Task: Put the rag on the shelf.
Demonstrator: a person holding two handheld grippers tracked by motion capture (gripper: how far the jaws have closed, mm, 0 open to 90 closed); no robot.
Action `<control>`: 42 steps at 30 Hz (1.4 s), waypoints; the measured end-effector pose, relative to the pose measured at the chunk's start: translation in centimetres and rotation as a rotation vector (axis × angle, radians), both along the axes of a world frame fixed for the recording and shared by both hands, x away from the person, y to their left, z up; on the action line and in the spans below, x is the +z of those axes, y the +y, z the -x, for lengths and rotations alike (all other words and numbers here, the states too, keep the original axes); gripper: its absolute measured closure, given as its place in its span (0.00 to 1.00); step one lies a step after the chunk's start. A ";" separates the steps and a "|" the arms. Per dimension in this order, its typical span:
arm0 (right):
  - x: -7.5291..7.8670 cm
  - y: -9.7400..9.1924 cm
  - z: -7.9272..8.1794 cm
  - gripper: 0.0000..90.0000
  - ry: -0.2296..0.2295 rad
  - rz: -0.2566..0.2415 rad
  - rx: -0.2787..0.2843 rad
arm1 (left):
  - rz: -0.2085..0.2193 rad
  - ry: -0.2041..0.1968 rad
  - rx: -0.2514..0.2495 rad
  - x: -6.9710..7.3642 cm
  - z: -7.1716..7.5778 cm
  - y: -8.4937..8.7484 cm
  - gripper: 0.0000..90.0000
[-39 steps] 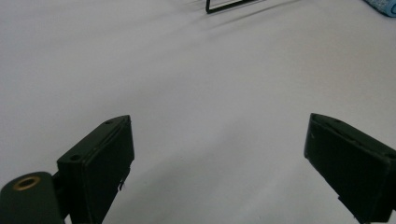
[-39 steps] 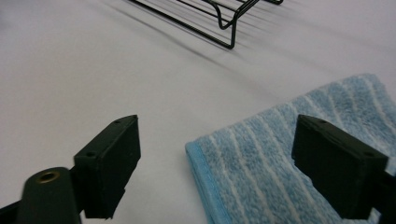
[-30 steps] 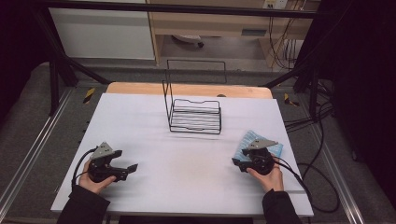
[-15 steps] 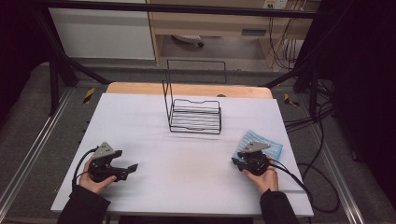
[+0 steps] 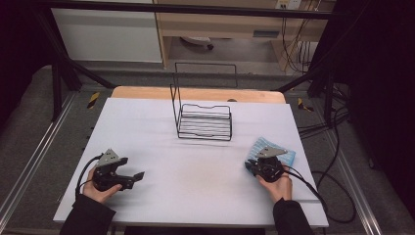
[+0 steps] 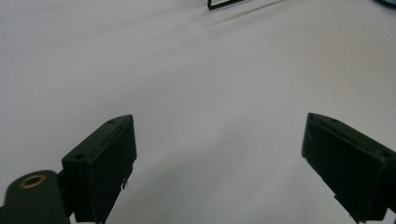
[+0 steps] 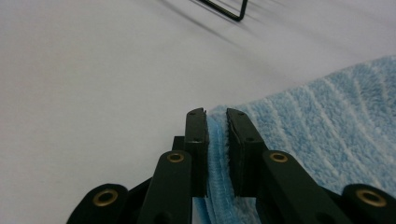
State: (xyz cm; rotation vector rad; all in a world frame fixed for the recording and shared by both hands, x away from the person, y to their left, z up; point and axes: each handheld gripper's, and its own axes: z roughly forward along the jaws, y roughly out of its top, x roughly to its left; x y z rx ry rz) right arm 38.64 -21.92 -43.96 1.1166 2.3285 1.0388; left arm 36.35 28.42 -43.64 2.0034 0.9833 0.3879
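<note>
white table (image 5: 195, 191) bears wire rack (image 5: 204, 122) well beyond blue cloth (image 5: 286, 154).

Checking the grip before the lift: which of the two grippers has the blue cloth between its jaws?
The right gripper: its jaws have just been closing on the blue cloth edge. The left gripper stands wide open over bare table.

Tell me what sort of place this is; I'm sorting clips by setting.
Probably a lab or workshop recording station: a white-topped table inside a black frame, loose cables on a grey floor, and hand-held grippers, the right gripper closing on a blue towel.
</note>
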 end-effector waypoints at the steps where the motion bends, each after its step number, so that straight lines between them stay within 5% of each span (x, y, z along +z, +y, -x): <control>1: 0.1 0.0 0.1 0.89 0.003 -0.022 0.002 | -0.001 -0.001 0.000 0.0 0.0 0.0 0.11; 15: 1.1 2.3 1.6 0.89 0.024 -0.119 0.097 | -0.016 0.001 0.000 0.0 0.0 -0.1 0.11; 42: 0.9 10.3 3.4 0.88 0.057 -0.140 0.276 | -0.032 0.003 -0.001 -0.1 0.0 -0.2 0.11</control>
